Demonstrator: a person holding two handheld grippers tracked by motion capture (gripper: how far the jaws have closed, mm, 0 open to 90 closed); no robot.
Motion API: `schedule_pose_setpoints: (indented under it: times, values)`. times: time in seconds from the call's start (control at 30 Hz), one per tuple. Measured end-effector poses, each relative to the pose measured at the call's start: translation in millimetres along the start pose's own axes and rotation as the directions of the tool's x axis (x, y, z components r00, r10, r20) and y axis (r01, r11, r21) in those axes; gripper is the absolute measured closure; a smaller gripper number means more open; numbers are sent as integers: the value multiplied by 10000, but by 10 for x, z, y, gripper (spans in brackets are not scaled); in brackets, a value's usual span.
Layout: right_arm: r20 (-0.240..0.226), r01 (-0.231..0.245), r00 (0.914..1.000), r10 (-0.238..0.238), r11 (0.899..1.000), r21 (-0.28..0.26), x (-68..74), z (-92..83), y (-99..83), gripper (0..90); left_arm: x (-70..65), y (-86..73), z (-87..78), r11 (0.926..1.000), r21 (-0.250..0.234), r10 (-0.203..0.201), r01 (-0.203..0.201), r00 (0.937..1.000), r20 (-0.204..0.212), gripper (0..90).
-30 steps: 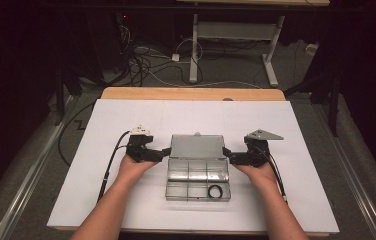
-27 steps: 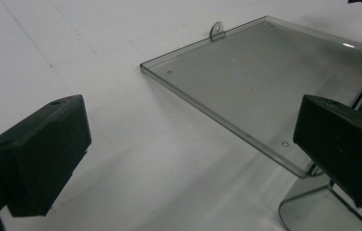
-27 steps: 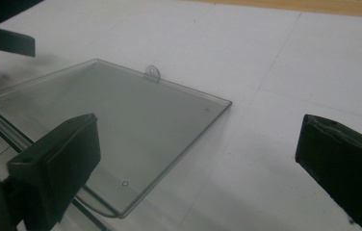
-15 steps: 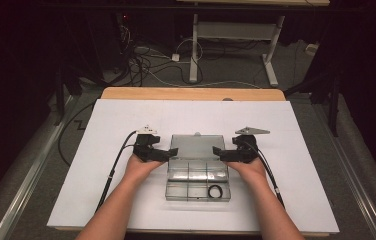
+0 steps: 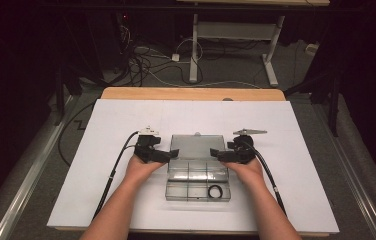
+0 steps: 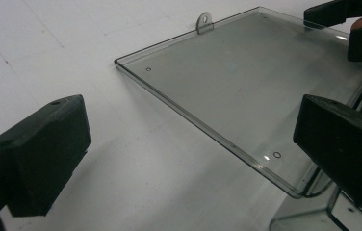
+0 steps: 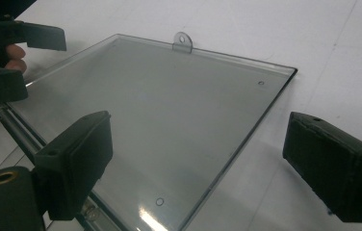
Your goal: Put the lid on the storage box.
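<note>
Clear compartment box (image 5: 198, 181) sits near my edge of the white table (image 5: 126, 120), its lid (image 5: 196, 147) swung open and lying back, away from me, hinge side toward the compartments. A black ring (image 5: 215, 191) lies in a front compartment. I have both tools at the lid's side edges, presumably to lift and close it evenly. Left gripper (image 5: 172, 155): jaws wide apart, lid's corner edge (image 6: 208, 130) between them, pads not touching. Right gripper (image 5: 216, 153): jaws have just been closing slightly, yet stand well open, straddling the opposite lid edge (image 7: 237, 154), gripping nothing.
</note>
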State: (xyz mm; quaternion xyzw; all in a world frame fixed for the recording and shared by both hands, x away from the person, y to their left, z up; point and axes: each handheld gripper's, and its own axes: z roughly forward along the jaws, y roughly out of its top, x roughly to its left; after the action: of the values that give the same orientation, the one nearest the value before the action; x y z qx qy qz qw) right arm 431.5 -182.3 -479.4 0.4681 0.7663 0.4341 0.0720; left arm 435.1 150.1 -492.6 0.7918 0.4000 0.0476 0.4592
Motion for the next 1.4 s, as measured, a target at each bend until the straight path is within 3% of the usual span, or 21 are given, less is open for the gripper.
schedule_pose_setpoints:
  times: [0.5, 0.97, 1.4]
  values:
    - [-733, -608, 9953, 628, 9977, 292, -6, 20, -23, 143, 0, -3, -2, 10000, 6, 5, -5, 10000, 85, 0]
    - [-961, -804, 9920, 824, 9965, 246, -3, 14, -38, 196, -2, -4, -4, 10000, -4, 3, -3, 10000, 80, 0]
    - [-784, -404, 9961, 392, 9991, -134, 46, -52, -55, 278, 2, -7, -17, 10000, -38, -54, 55, 9999, 156, 0]
